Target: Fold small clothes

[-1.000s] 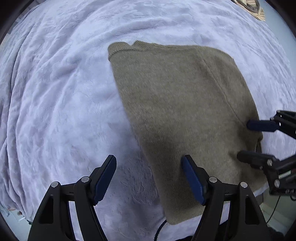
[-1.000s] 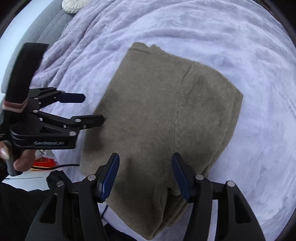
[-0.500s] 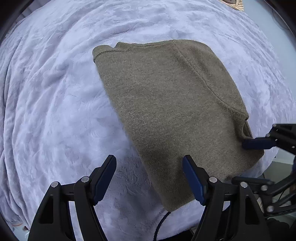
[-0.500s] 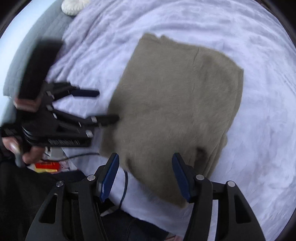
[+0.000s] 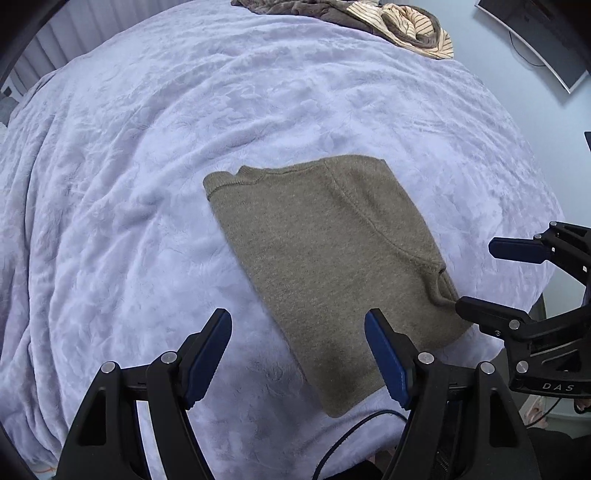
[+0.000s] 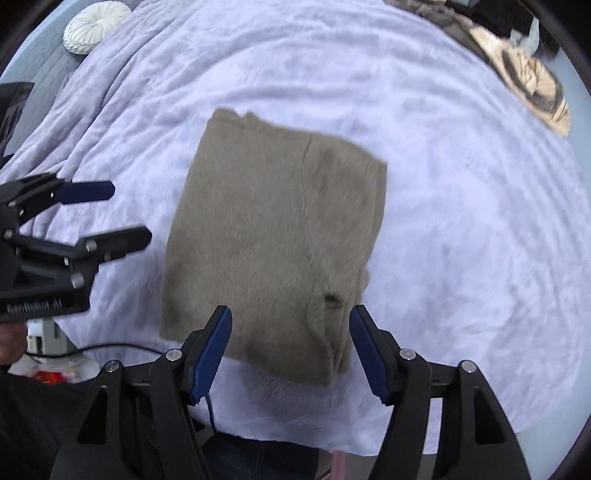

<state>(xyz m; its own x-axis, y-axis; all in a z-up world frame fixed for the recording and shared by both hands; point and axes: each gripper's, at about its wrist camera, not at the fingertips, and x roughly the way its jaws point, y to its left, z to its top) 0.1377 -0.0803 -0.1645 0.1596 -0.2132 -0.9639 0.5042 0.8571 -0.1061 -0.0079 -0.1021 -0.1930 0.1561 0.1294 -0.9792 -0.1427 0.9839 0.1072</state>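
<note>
I see the sweater [image 5: 328,266] lying folded on the bed [image 5: 147,184], my left tool [image 5: 297,354] wide and empty, my right tool [image 6: 290,349] opening above it, gripping nothing.

a wide bed covered by a pale lilac plush blanket [image 5: 155,192] carries everything. a folded olive-brown knit sweater [image 5: 325,266] lies flat on the blanket near its front edge. a heap of crumpled brown and cream striped clothes [image 5: 406,26] sits at the far edge, and a round white pleated cushion [image 6: 94,26] rests at another corner.
</note>
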